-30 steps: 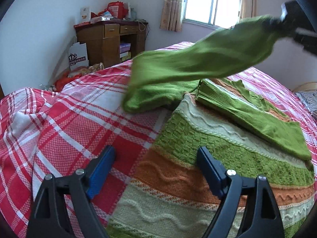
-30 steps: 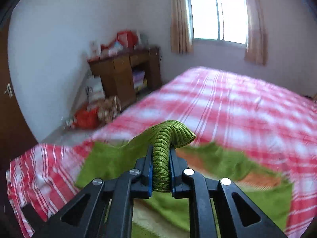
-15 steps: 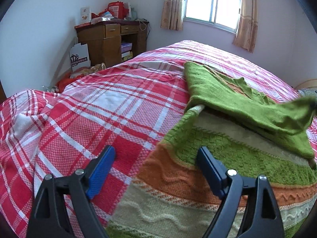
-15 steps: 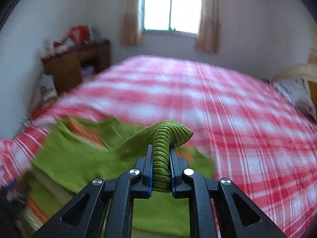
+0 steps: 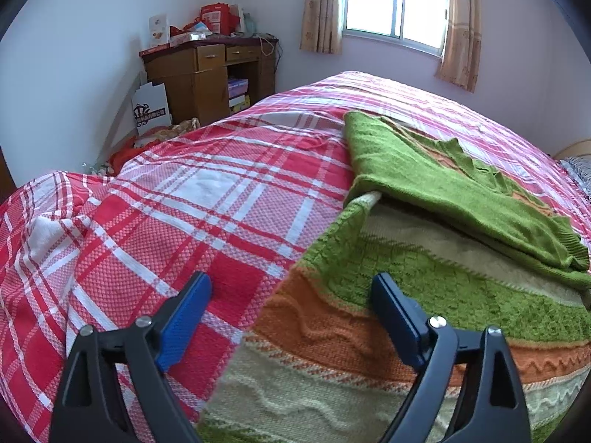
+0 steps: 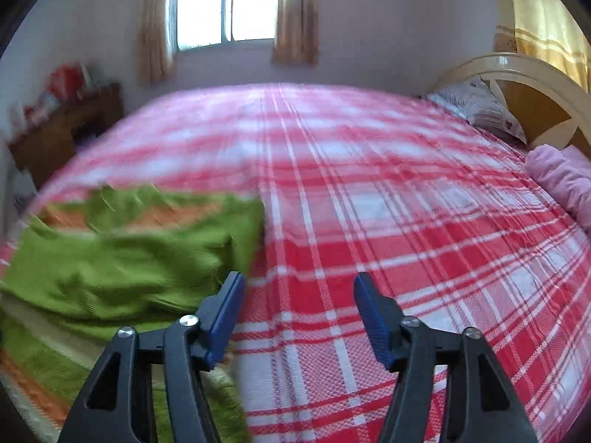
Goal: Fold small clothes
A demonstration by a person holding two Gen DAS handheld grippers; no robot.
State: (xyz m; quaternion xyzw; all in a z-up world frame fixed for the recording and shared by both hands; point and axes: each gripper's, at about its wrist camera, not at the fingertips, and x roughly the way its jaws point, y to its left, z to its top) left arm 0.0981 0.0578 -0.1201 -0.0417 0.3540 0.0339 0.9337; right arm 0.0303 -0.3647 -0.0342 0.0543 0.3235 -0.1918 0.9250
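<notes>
Lying floppy on the bed (image 5: 229,199), knit sweater (image 5: 424,295) handles soft, light; grab hem corners nearest both released grippers' fingers (image 5: 184,313).

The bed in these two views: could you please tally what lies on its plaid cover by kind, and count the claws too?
Knitted sweater (green, orange and cream stripes, green sleeve folded across it): 1
Patterned pillow: 1
Pink rolled bedding: 1
Open claws: 2, the left claw and the right claw
Total: 5
</notes>
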